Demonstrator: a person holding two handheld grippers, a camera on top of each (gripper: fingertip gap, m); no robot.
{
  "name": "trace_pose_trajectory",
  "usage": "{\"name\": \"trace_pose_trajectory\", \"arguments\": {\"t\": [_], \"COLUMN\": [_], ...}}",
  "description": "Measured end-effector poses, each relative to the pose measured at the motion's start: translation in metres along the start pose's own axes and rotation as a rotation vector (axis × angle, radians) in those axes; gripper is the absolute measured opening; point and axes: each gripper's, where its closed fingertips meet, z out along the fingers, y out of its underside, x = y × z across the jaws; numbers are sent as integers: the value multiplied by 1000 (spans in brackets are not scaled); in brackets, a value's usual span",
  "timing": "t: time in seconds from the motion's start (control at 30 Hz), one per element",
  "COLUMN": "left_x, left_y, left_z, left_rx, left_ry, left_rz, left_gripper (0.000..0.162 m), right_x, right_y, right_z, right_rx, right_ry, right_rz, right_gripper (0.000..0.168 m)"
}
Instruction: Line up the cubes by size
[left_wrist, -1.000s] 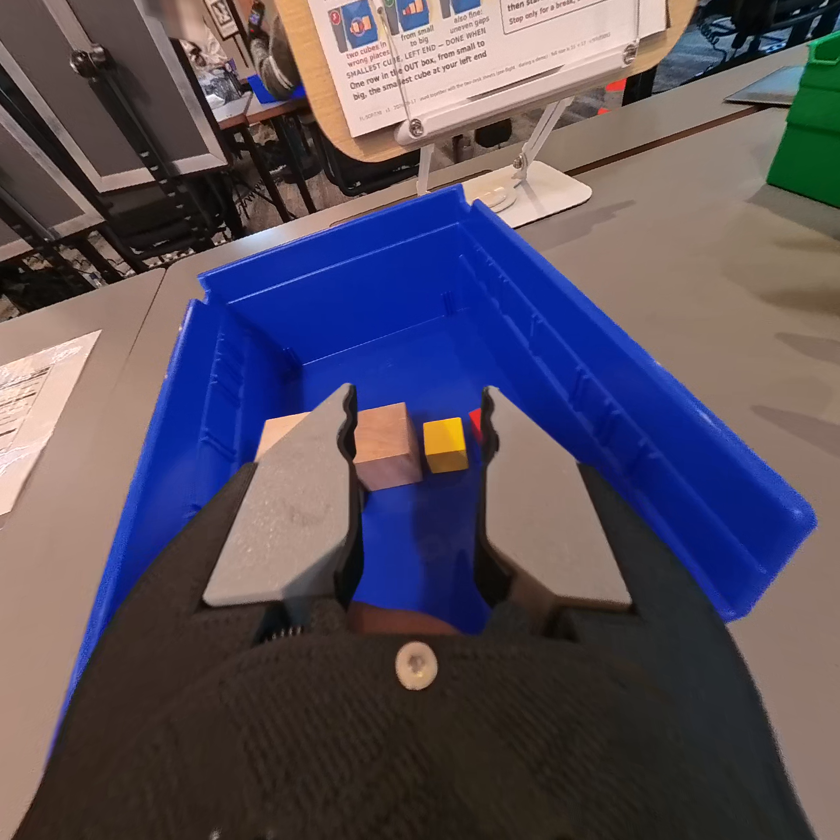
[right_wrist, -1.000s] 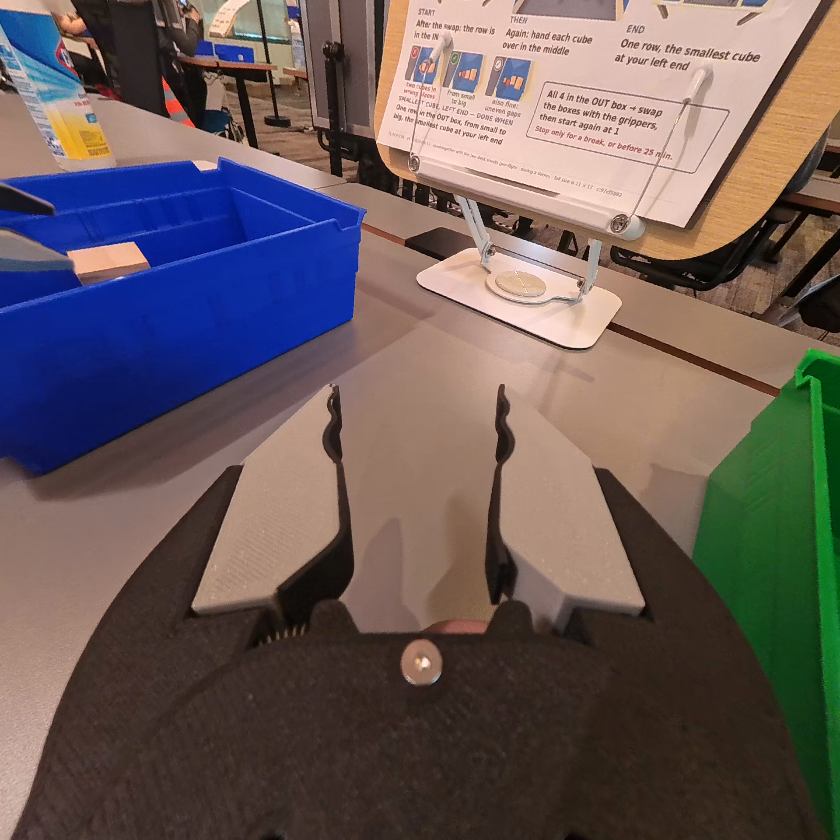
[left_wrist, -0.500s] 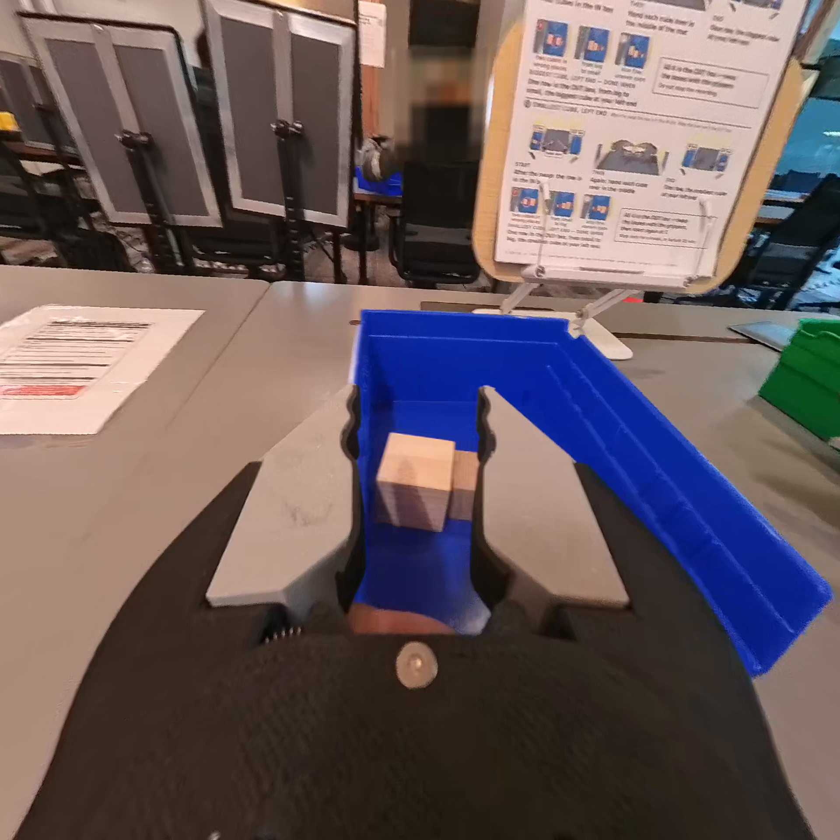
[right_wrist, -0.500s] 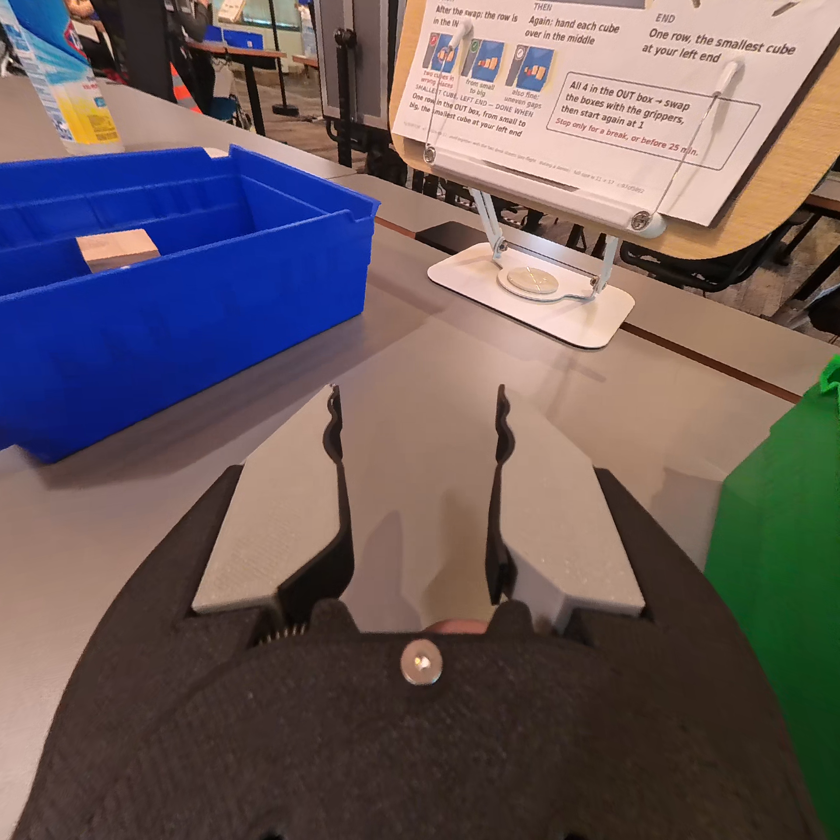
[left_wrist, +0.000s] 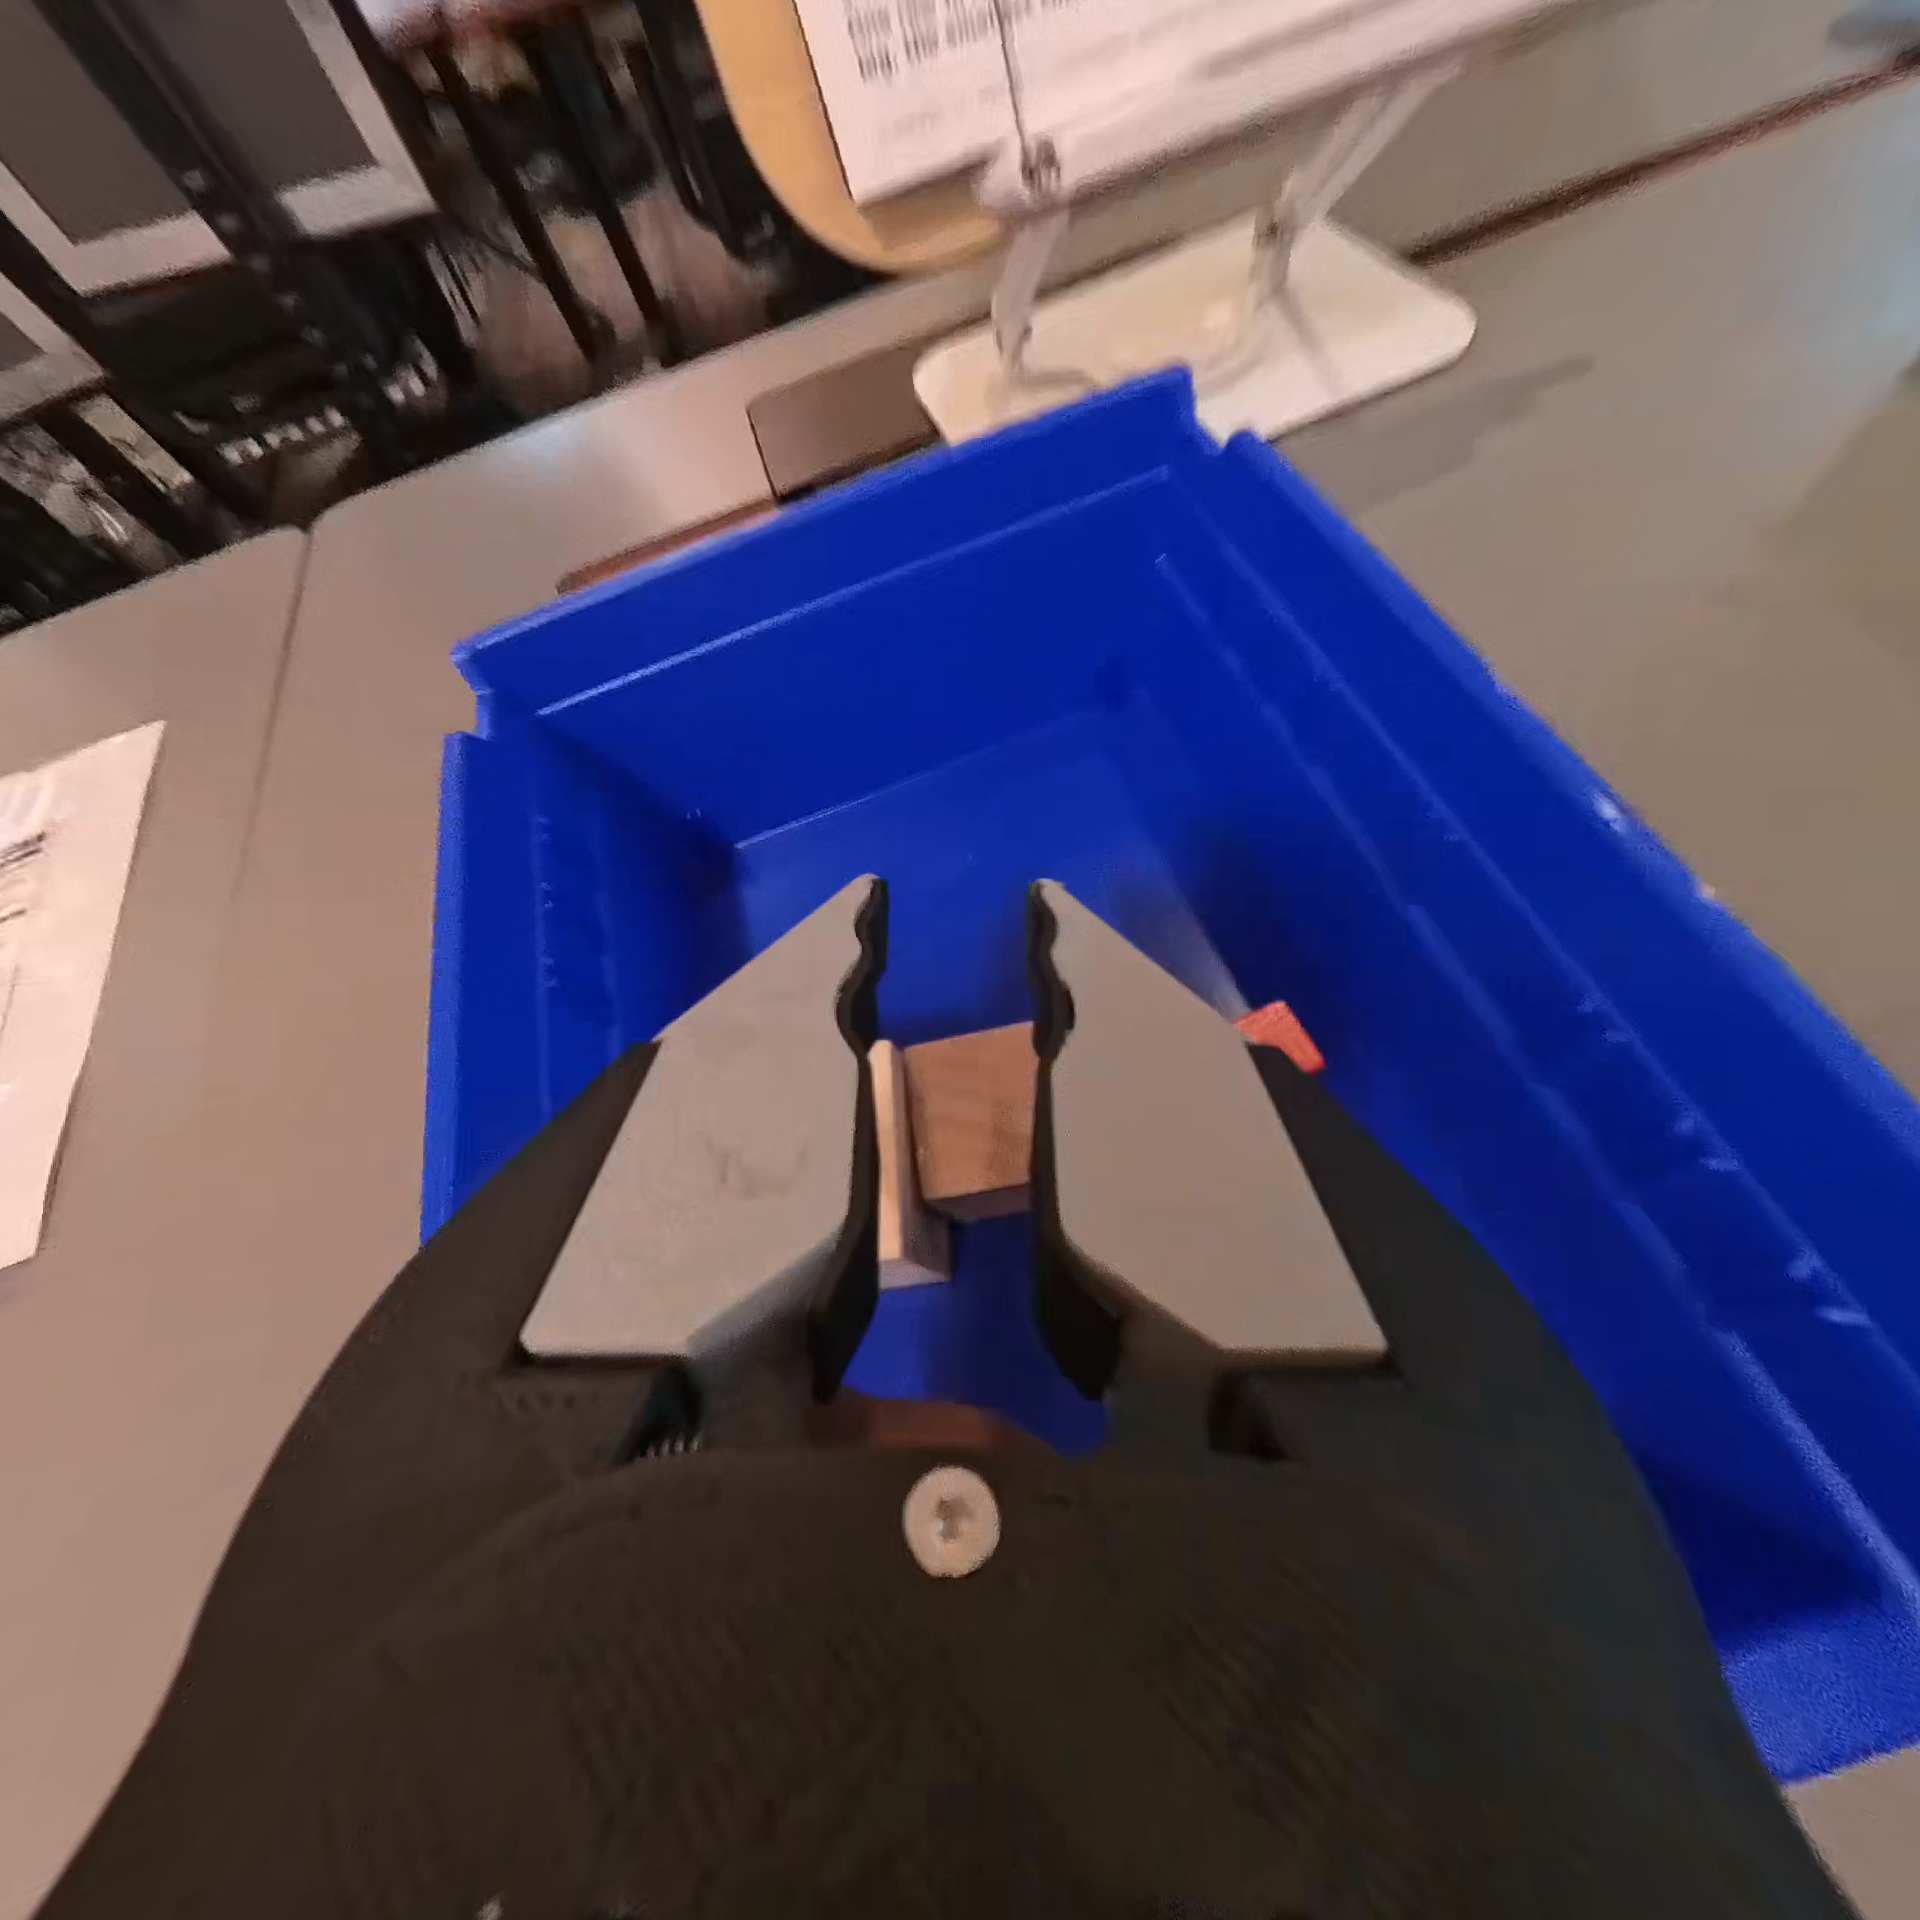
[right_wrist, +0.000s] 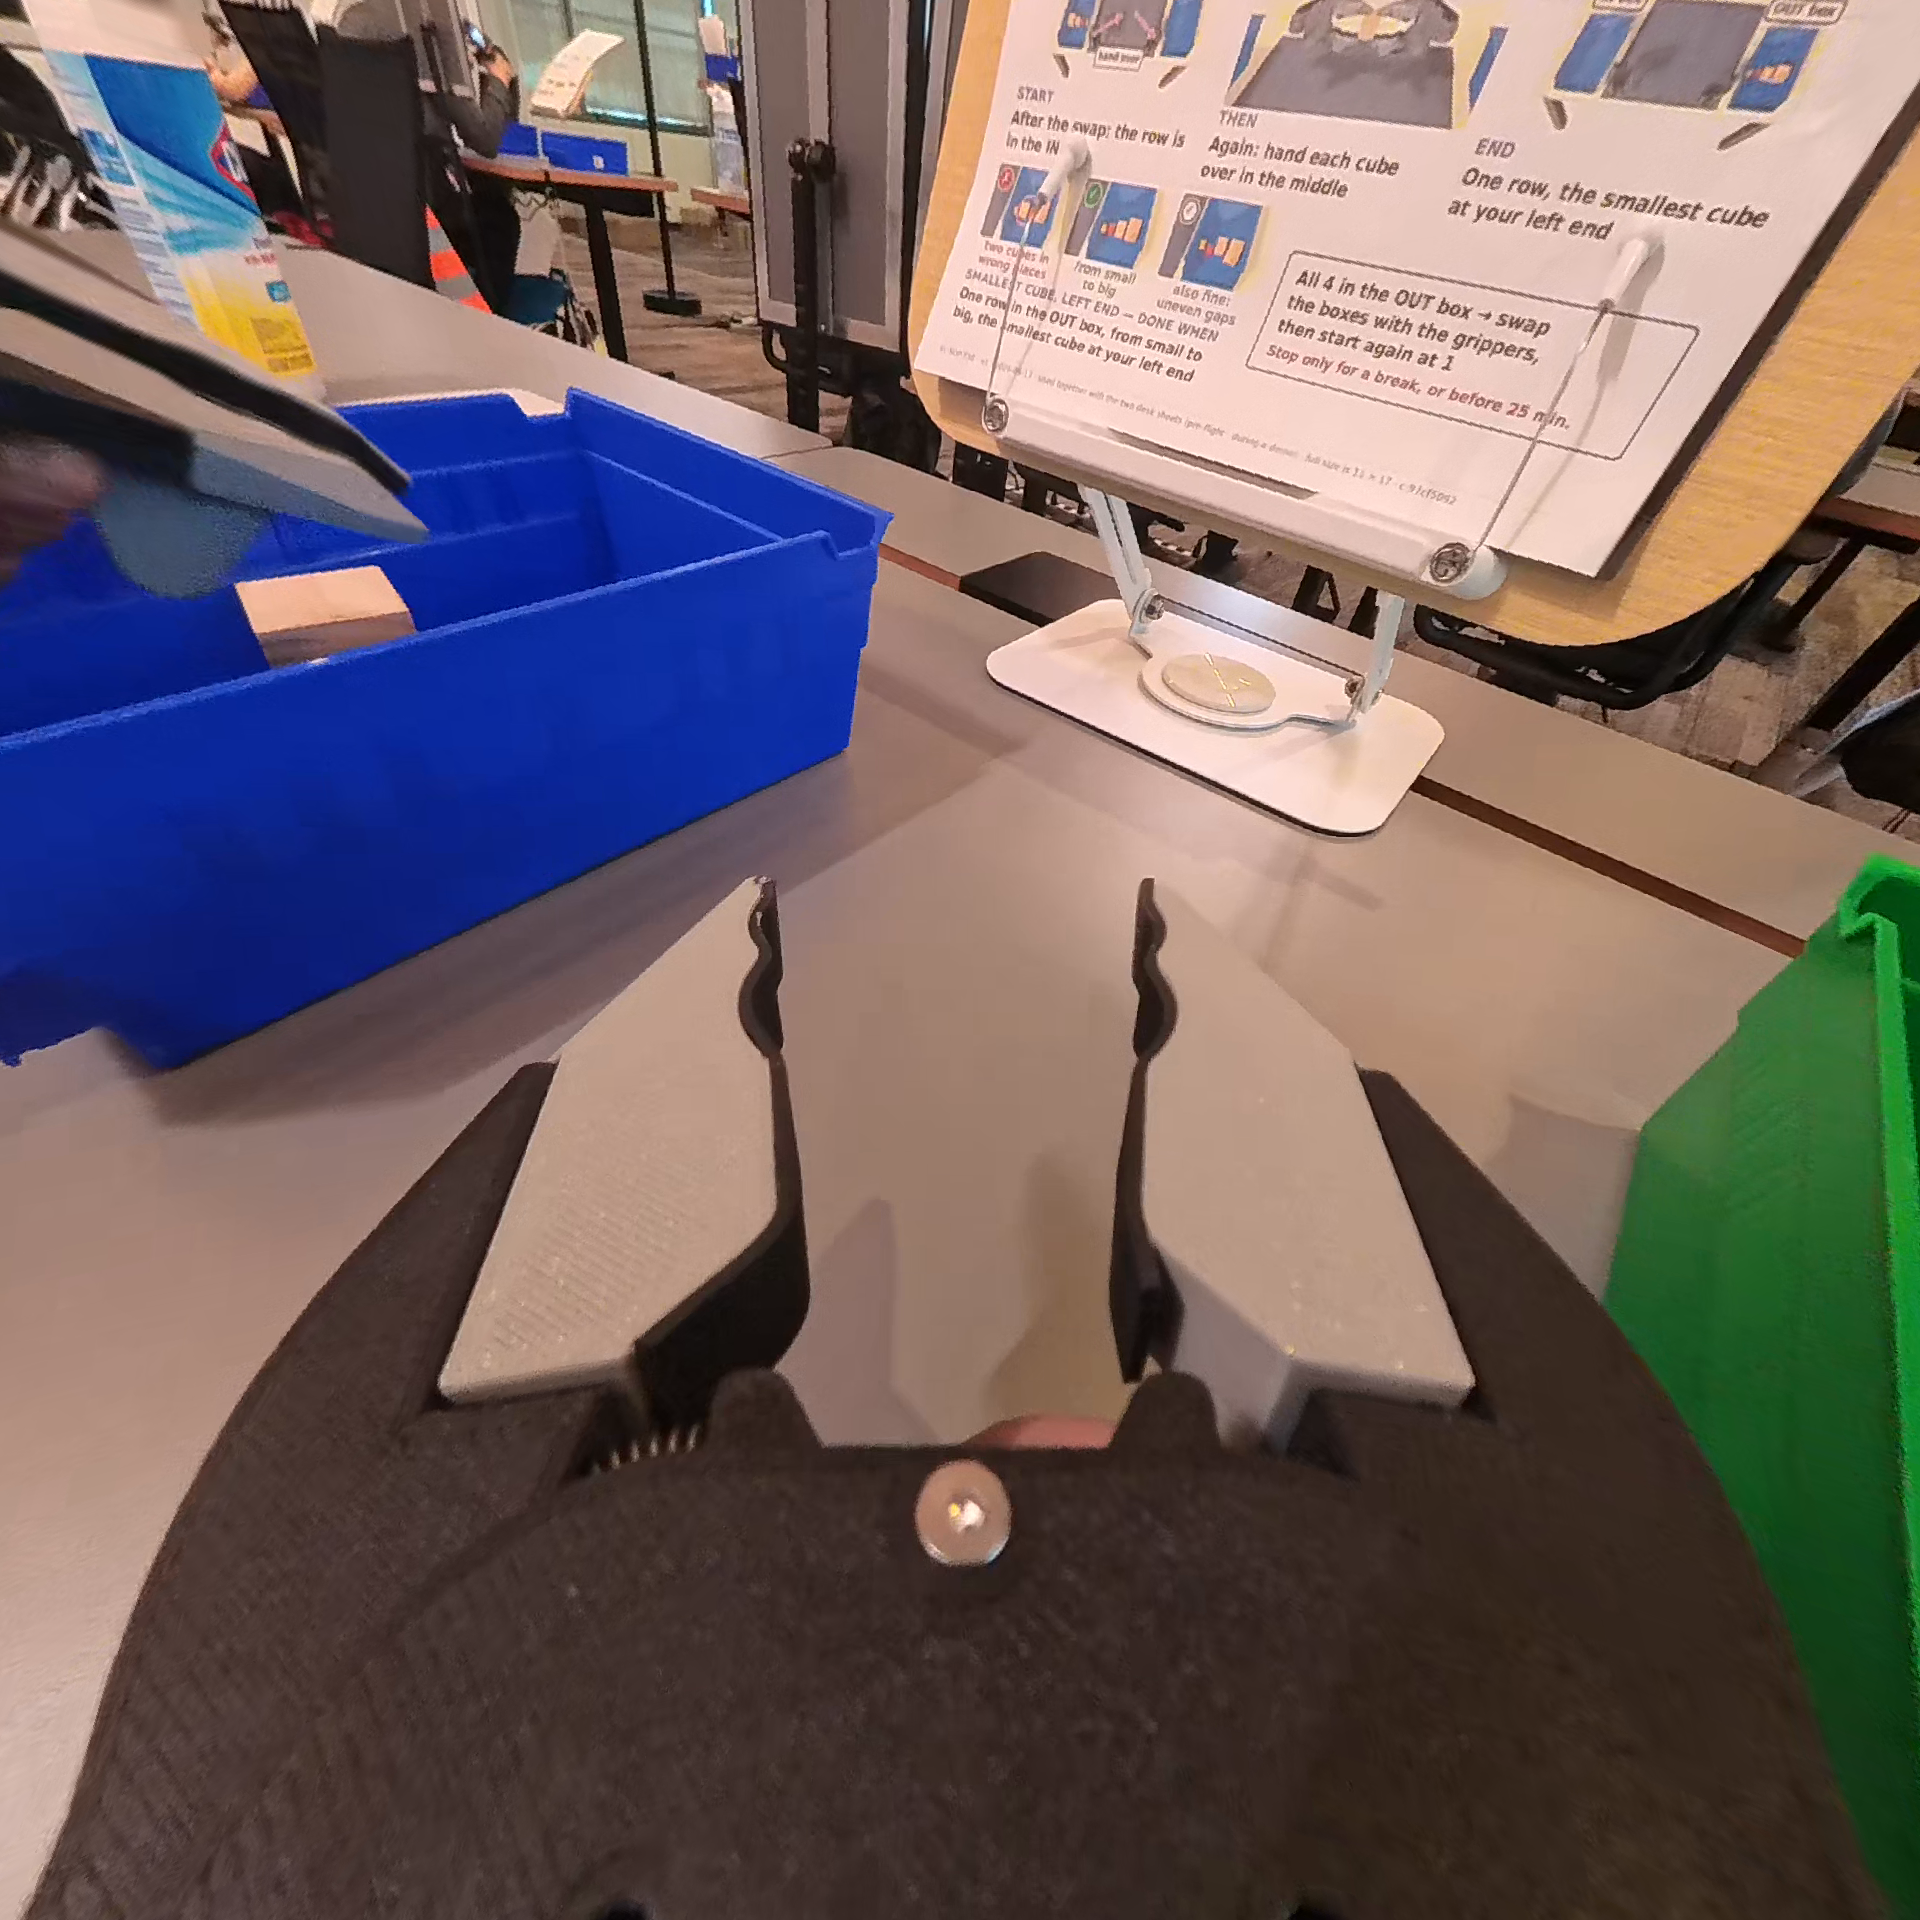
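The left gripper (left_wrist: 954, 914) hangs over the blue bin (left_wrist: 1455, 935), its jaws part open with a narrow gap and nothing between them. Below that gap, on the bin floor, a dark brown cube (left_wrist: 971, 1117) sits against a pale wooden cube (left_wrist: 896, 1174) on its left. A red cube (left_wrist: 1278, 1034) peeks out past the right finger, near the bin's right wall. The view is blurred.

The right gripper (right_wrist: 951, 904) hovers above the grey table (right_wrist: 987, 831) between the blue bin and a green bin (right_wrist: 1787, 1299), jaws wide apart and empty. An instruction sheet on a stand (right_wrist: 1351, 312) is behind.
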Motion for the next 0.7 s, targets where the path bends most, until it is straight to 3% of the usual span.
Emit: {"name": "trace_pose_trajectory", "arguments": {"t": [0.1, 0.27, 0.47, 0.6, 0.7], "left_x": [3, -9, 5, 37, 65], "left_y": [18, 58, 87, 89, 71], "left_z": [20, 40, 12, -5, 3], "left_rx": [-181, -406, -550, -546, -427], "left_ry": [68, 33, 127, 295, 387], "left_rz": [47, 182, 372, 379, 337], "left_gripper": [23, 15, 9, 9, 17], "right_x": [-1, 2, 2, -1, 0], "right_y": [1, -2, -4, -2, -1], "right_z": [1, -2, -4, -2, -2], "right_rx": [-6, 10, 18, 7, 5], "right_ry": [1, 12, 1, 4, 9], "right_rz": [-12, -5, 17, -10, -14], "right_gripper": [66, 66, 66, 66, 66]}}
